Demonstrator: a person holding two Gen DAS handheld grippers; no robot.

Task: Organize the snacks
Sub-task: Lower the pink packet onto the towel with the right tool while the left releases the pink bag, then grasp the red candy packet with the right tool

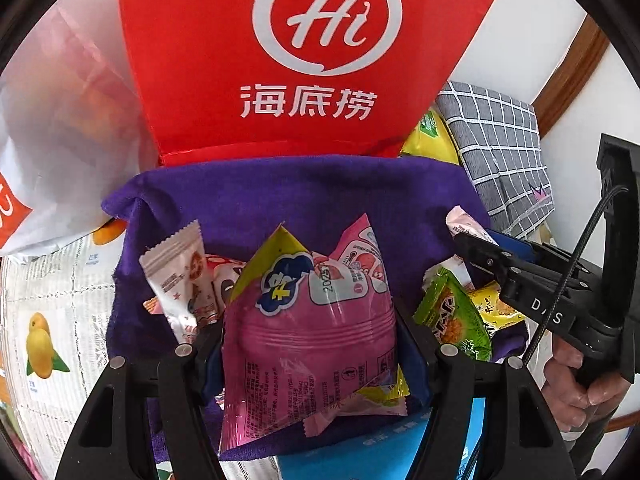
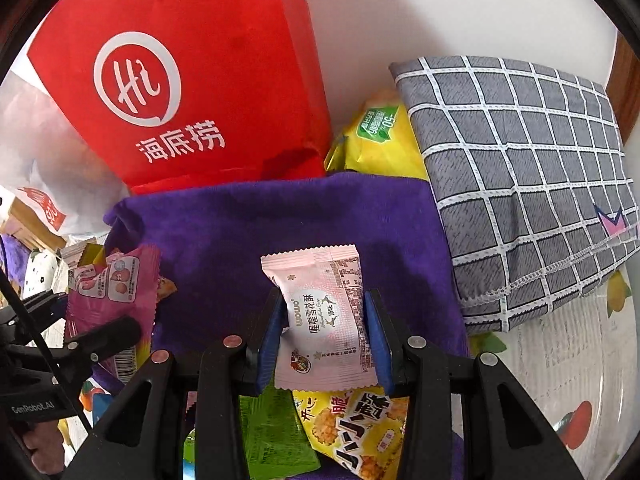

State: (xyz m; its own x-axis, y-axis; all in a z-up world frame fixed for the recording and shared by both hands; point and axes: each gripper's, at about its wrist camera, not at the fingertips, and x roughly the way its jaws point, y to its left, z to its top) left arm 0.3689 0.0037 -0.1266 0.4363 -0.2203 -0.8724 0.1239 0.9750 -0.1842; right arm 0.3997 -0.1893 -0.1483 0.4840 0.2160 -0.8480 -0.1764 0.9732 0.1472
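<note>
My left gripper (image 1: pixel 308 340) is shut on a large pink snack packet (image 1: pixel 316 320), held over a purple cloth (image 1: pixel 260 196); the packet also shows at the left of the right wrist view (image 2: pixel 108 292). My right gripper (image 2: pixel 324 336) is shut on a small pale pink snack packet (image 2: pixel 328 320), also over the purple cloth (image 2: pixel 280 224). On the cloth lie a white-and-red packet (image 1: pixel 180 276), a green packet (image 1: pixel 456 316) and a yellow packet (image 1: pixel 496 308). The green (image 2: pixel 272 432) and yellow (image 2: pixel 360 432) packets lie under my right gripper.
A red paper bag with a white logo (image 1: pixel 304 56) stands behind the cloth. A grey checked pouch (image 2: pixel 520 184) lies at the right, with a yellow-green bag (image 2: pixel 376 140) beside it. A white plastic bag (image 1: pixel 52 128) is at the left. A fruit-print tablecloth (image 1: pixel 44 320) covers the table.
</note>
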